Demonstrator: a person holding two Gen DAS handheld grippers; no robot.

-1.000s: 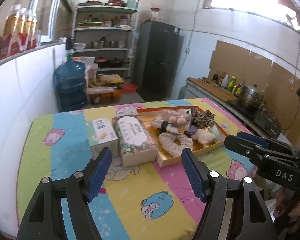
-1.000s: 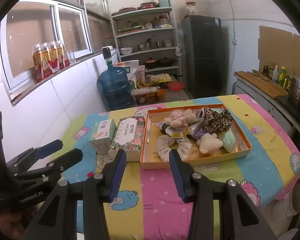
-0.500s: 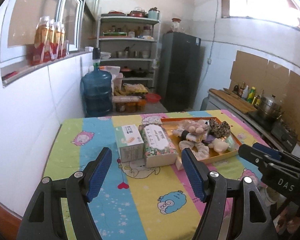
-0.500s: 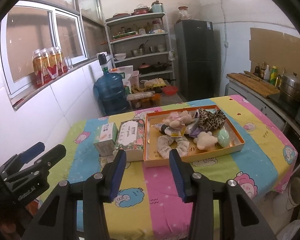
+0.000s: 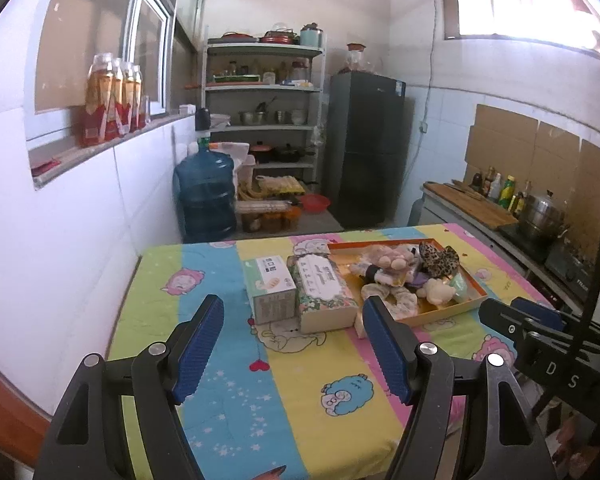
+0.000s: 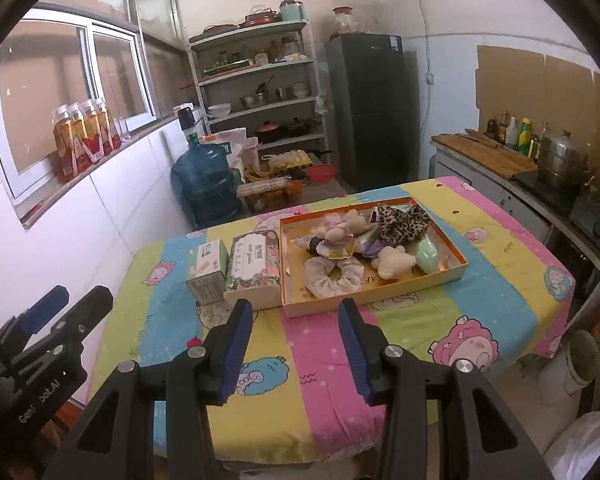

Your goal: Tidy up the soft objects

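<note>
Table (image 5: 228,396) under a striped cartoon cloth. On it: small green box (image 5: 269,287), touching a floral tissue box (image 5: 323,295); beside that, an orange tray (image 5: 470,304) heaped with soft toys (image 5: 384,265) and scrunchies. Left gripper (image 5: 292,348) stood open and empty above the near edge; right gripper (image 5: 540,332) showed at the right margin. Water jug (image 5: 206,196), shelves and fridge stood behind.

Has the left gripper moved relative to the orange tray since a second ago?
Yes. The left gripper has backed away from the orange tray; tray and tissue boxes now look smaller and farther.
</note>
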